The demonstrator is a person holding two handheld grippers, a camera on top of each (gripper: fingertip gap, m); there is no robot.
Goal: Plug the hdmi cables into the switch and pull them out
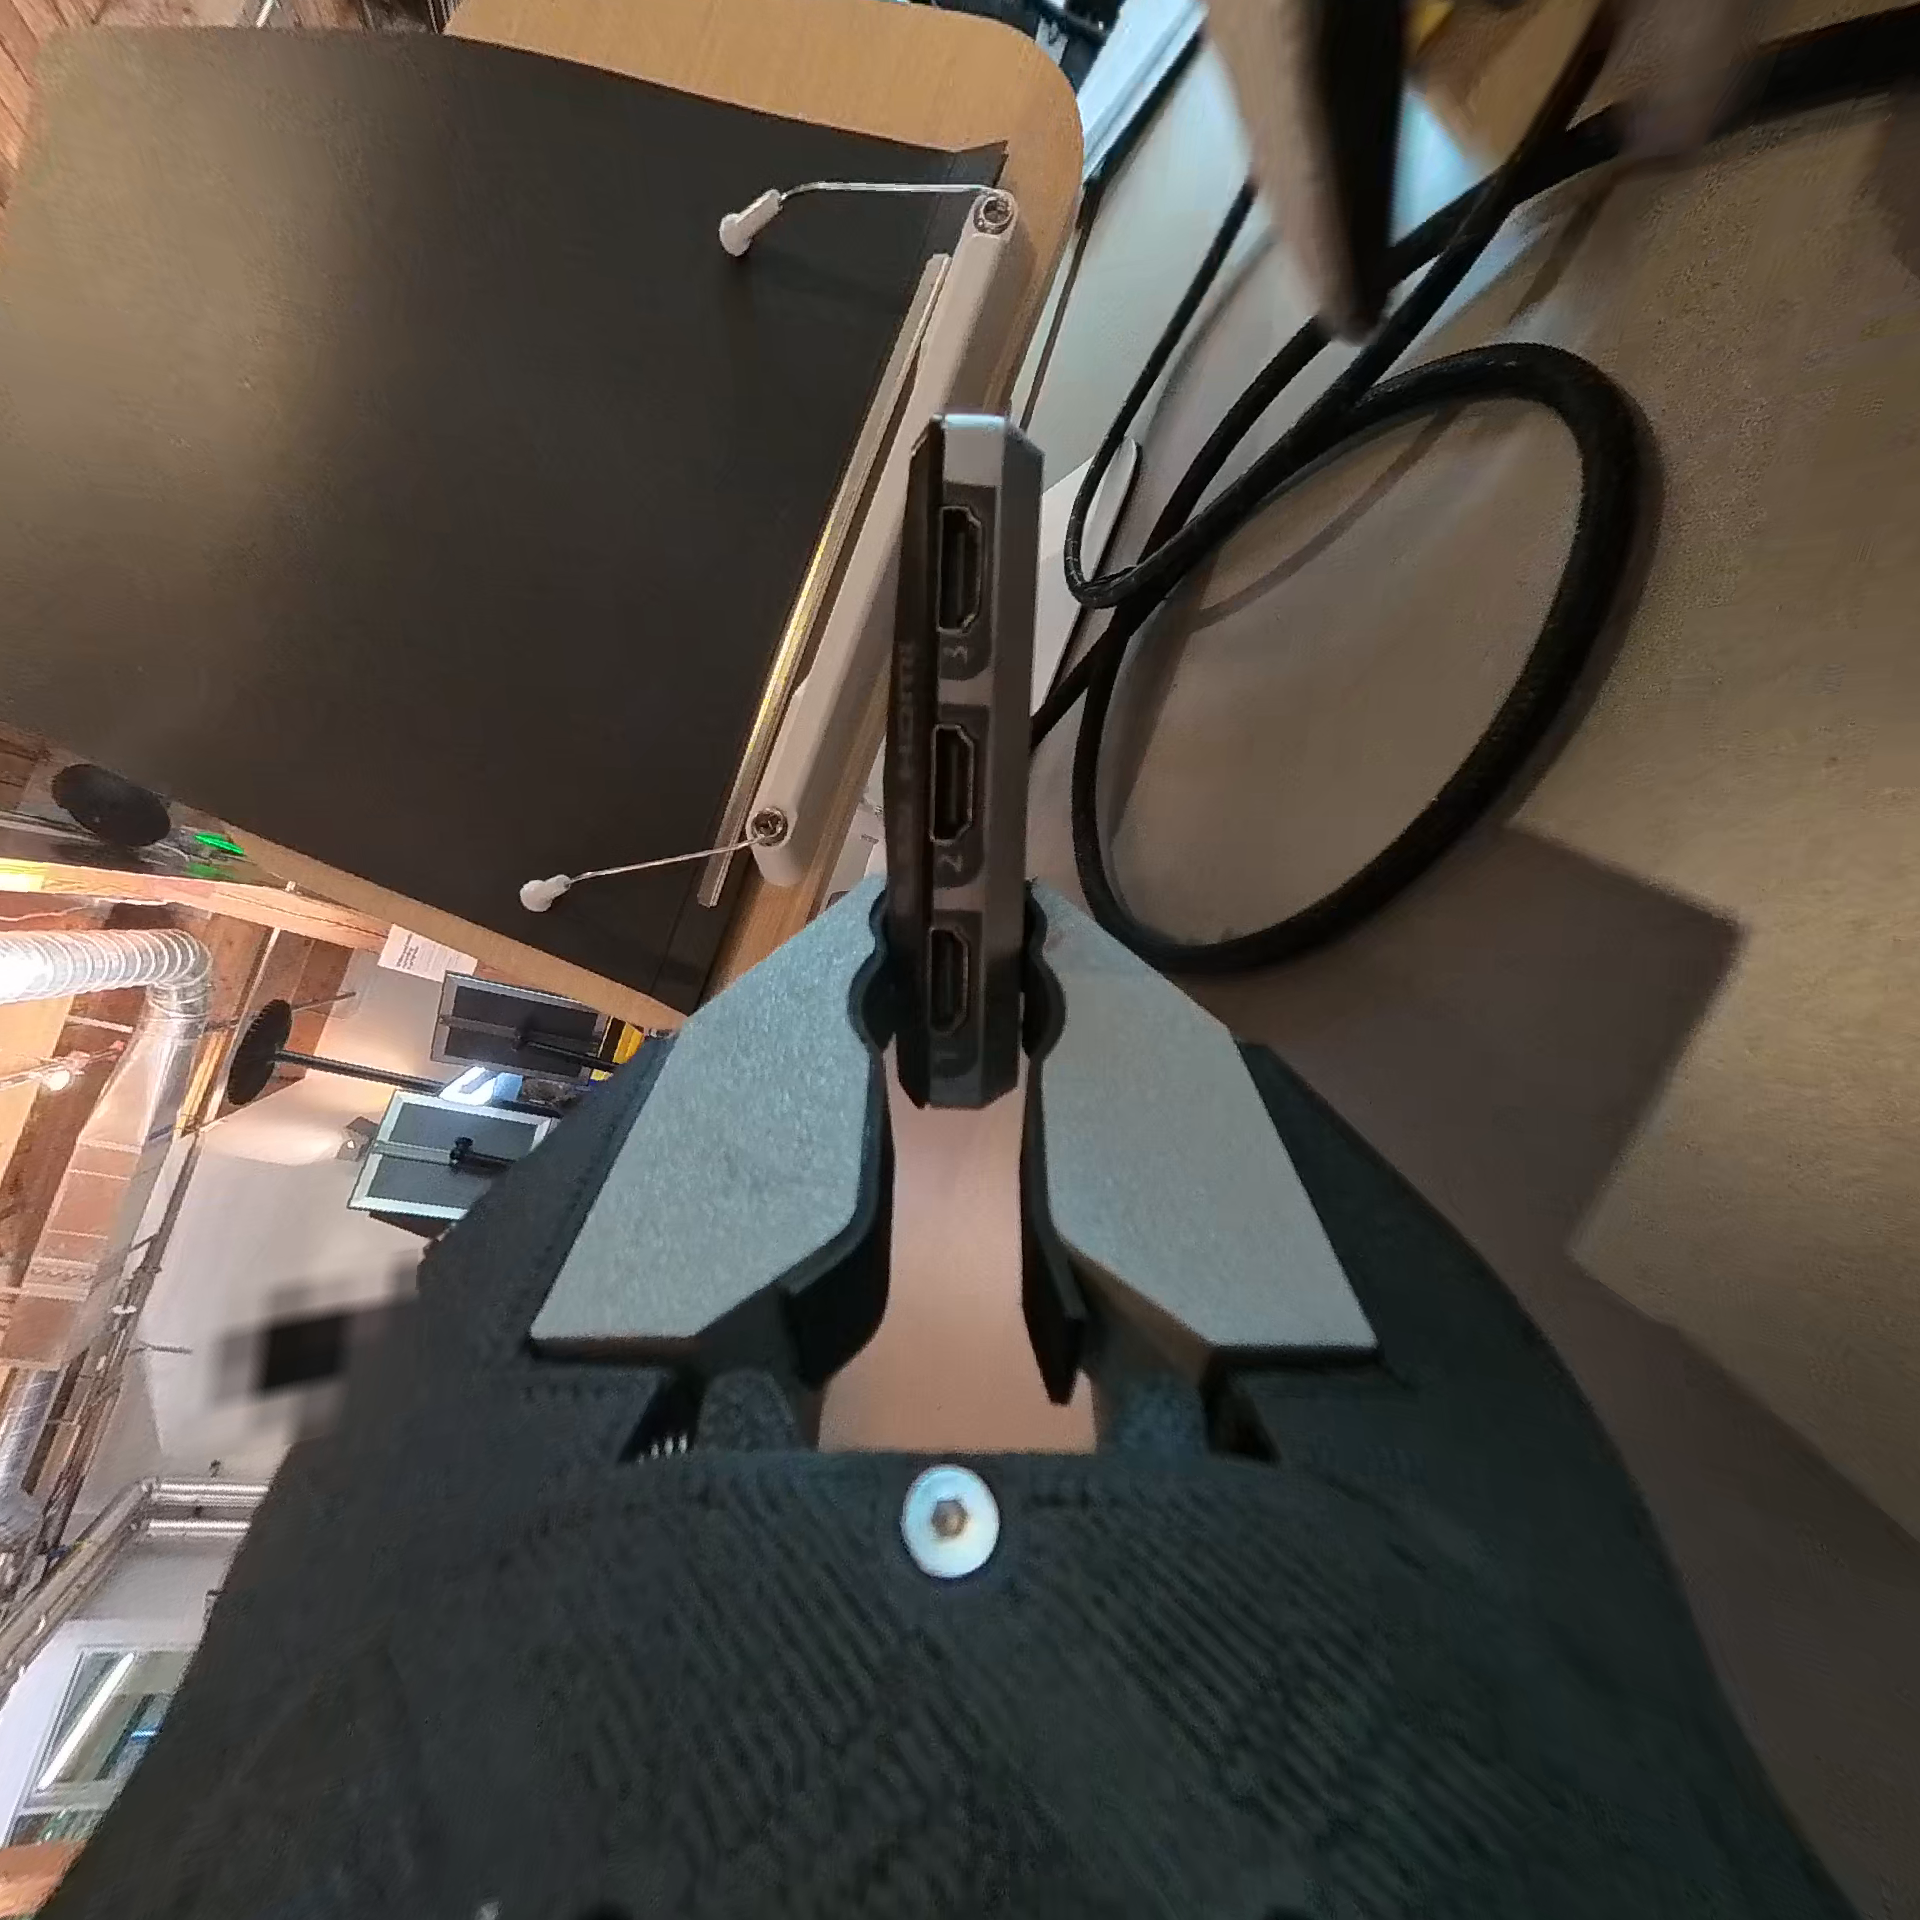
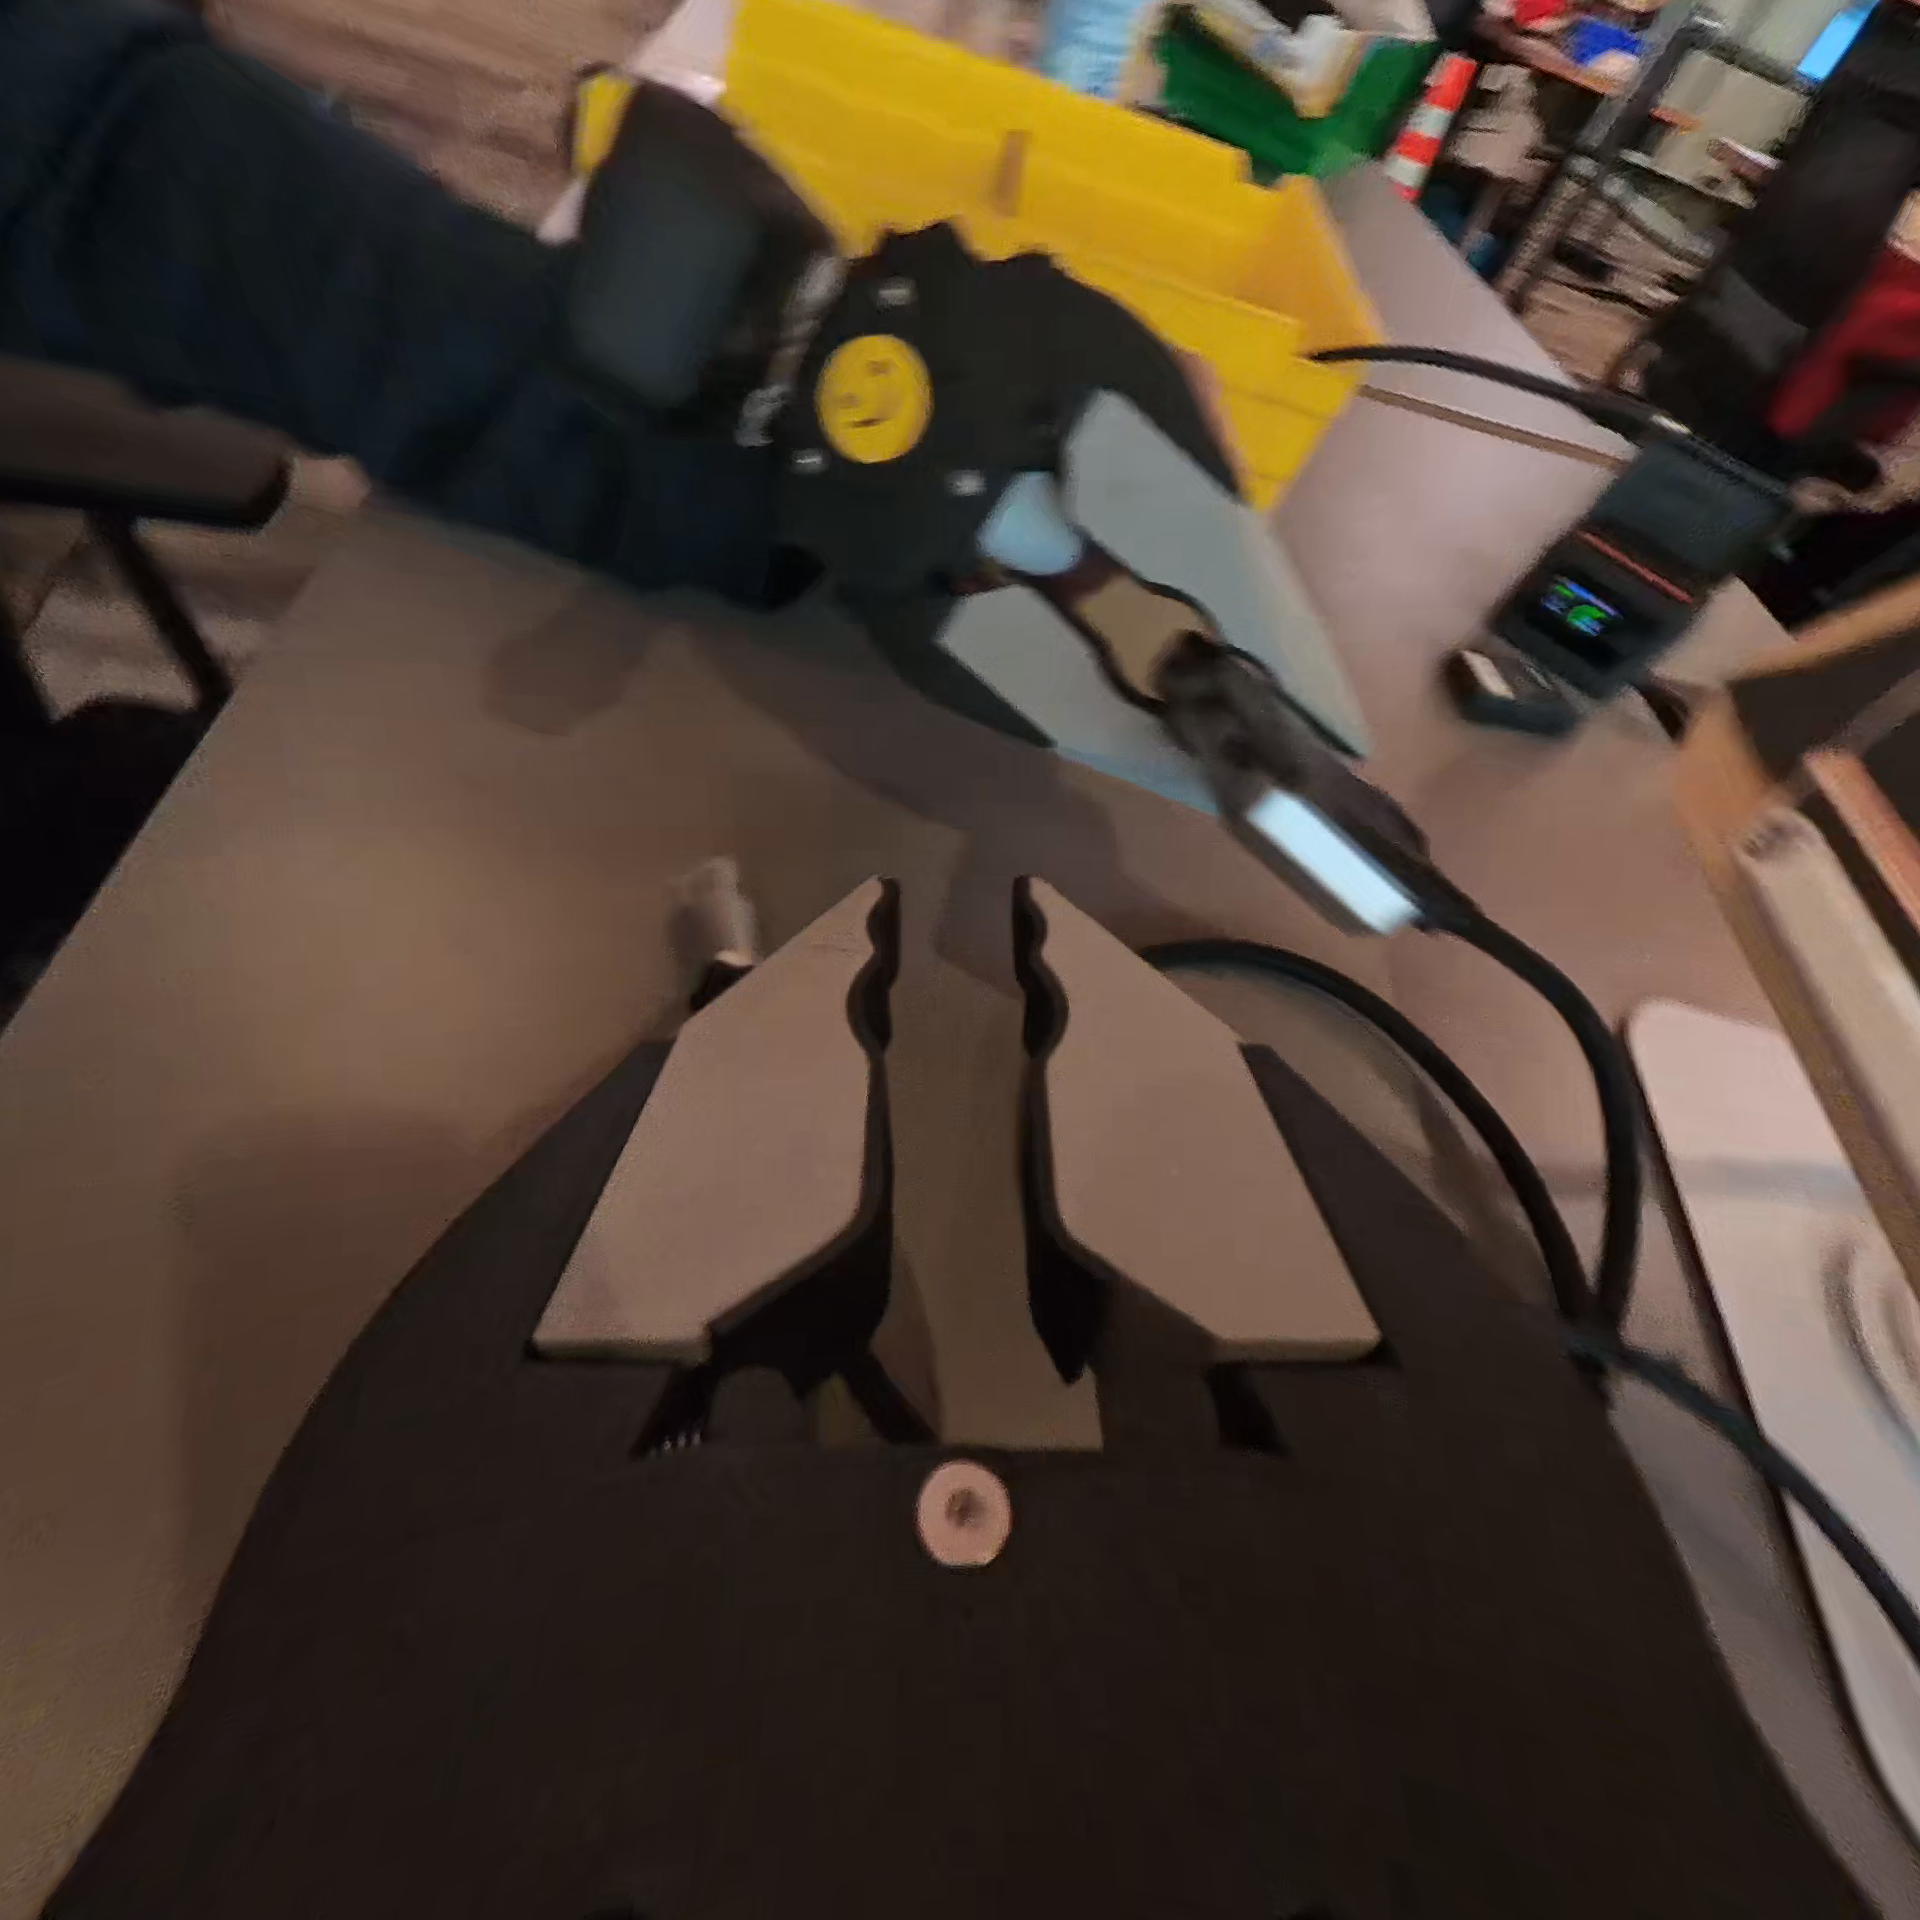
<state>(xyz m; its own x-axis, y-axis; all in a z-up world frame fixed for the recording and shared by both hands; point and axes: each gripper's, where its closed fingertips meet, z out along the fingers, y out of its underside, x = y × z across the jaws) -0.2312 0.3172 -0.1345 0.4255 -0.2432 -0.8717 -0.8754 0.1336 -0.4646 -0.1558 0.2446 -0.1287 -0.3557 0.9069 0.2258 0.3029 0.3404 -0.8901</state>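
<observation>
Currently the left gripper (image 1: 956, 987) has its two grey fingers (image 1: 727, 1132) pinched onto the lower end of the switch (image 1: 961, 748), a slim dark box held on edge and lifted off the table (image 1: 1558, 1143). Its port face is turned to the left wrist camera: three HDMI sockets in a row, all empty, the lowest one sitting right between the fingertips.

Right gripper (image 2: 951, 914): jaws parted by a narrow gap, nothing between them, hovering low over the table. View is motion-blurred, so fine detail is uncertain.

Outward from there: in the right wrist view the switch shows end-on as a dark bar with a pale end, and a black cable appears to leave its far side, curve down beside the right gripper and run off. The black braided HDMI cable (image 1: 1351, 665) lies coiled in a loop on the table just right of the switch. A small grey-tipped piece (image 2: 717, 914) lies just left of the right fingertips; possibly a plug, cannot confirm.

Background: black board with a white clip rail (image 1: 862, 582) on a wooden panel, yellow bin (image 2: 1039, 208) beyond the left gripper.

Judgement on step: switch is presented and steady, no plug in hand yet, so the step is fetching a connector.

Next move calls for: right gripper closes on a plug body, aligns it square with an open socket clear of the left fingertips, pushes straight in.
</observation>
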